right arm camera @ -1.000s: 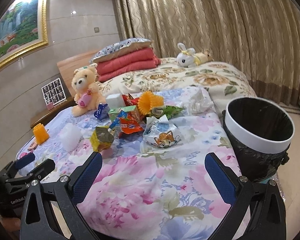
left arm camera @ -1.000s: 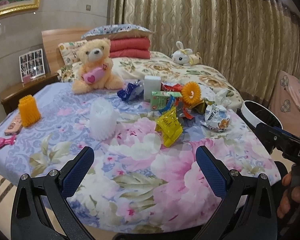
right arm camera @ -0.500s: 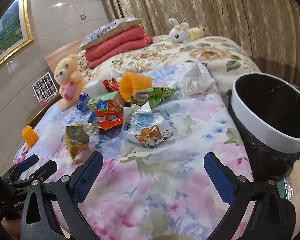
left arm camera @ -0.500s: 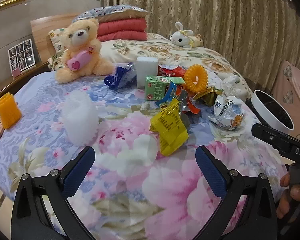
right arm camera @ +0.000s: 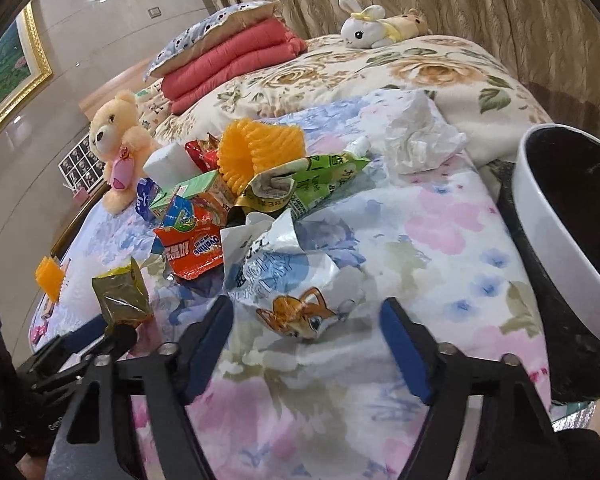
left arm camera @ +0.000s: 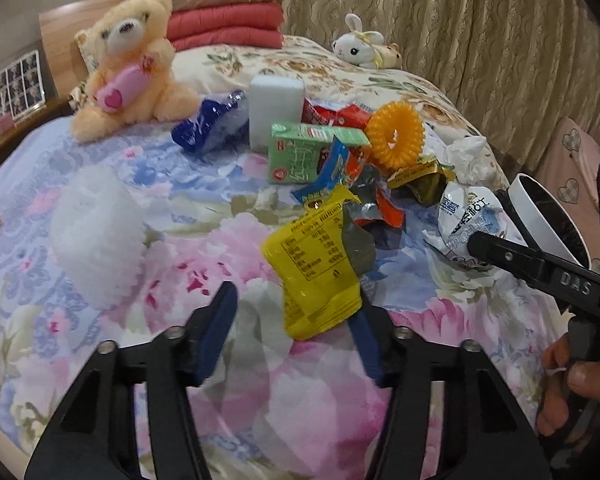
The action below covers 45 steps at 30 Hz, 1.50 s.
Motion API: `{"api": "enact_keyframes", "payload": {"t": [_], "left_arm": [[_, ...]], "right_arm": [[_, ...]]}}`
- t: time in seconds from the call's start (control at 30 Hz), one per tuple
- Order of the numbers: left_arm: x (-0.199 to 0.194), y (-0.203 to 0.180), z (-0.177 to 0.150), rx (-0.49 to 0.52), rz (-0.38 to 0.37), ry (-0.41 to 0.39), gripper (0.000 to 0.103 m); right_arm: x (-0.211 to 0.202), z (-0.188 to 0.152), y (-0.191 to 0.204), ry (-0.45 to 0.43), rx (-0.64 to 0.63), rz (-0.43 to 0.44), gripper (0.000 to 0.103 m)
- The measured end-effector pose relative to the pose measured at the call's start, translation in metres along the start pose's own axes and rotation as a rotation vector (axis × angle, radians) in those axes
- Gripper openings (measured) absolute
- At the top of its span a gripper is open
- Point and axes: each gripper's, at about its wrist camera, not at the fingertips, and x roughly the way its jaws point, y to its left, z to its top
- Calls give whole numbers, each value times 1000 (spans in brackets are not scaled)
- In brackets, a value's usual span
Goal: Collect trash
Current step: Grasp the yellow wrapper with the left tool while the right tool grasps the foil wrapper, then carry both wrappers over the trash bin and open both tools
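At lower centre, the left gripper (left arm camera: 296, 320) jaws were closing around the yellow wrapper (left arm camera: 314, 276), not yet pressing; the right gripper (right arm camera: 306, 340) jaws were closing, apart, around the white packet (right arm camera: 284, 280).

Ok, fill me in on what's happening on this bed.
A person is clearing trash off the floral bedspread with a gripper in each hand. The left gripper has just been closing around the yellow wrapper, and the right gripper around the white cat-print wrapper; neither is clamped yet. The black-lined bin waits beside the bed. The remaining litter lies untouched.
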Motion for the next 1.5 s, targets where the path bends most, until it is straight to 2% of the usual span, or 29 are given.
{"api": "enact_keyframes", "payload": {"t": [0.03, 0.07, 0.1, 0.17, 0.23, 0.57, 0.87, 1.07, 1.5], "left_arm": [[2, -1, 0, 0, -11, 6, 40], [2, -2, -1, 3, -18, 10, 35], [3, -3, -2, 7, -28, 16, 25], [4, -5, -3, 12, -44, 20, 14], [2, -7, -5, 17, -53, 12, 14], [-14, -31, -7, 74, -112, -18, 12], [-19, -76, -2, 145, -196, -15, 12], [-17, -105, 7, 198, -223, -17, 12], [-8, -183, 27, 322, -309, -4, 12]], "right_arm": [[1, 0, 0, 4, -3, 0, 51], [2, 0, 2, 8, -7, 4, 46], [2, -1, 2, 6, -8, 16, 37], [0, -1, 4, 0, -13, 24, 32], [-3, -3, 7, -9, -20, 33, 28], [-36, -13, -10, -50, 23, 44, 27], [-71, -16, -41, -100, 76, 26, 27], [-96, -13, -63, -145, 112, 8, 27], [-138, -2, -127, -214, 188, -75, 27]]}}
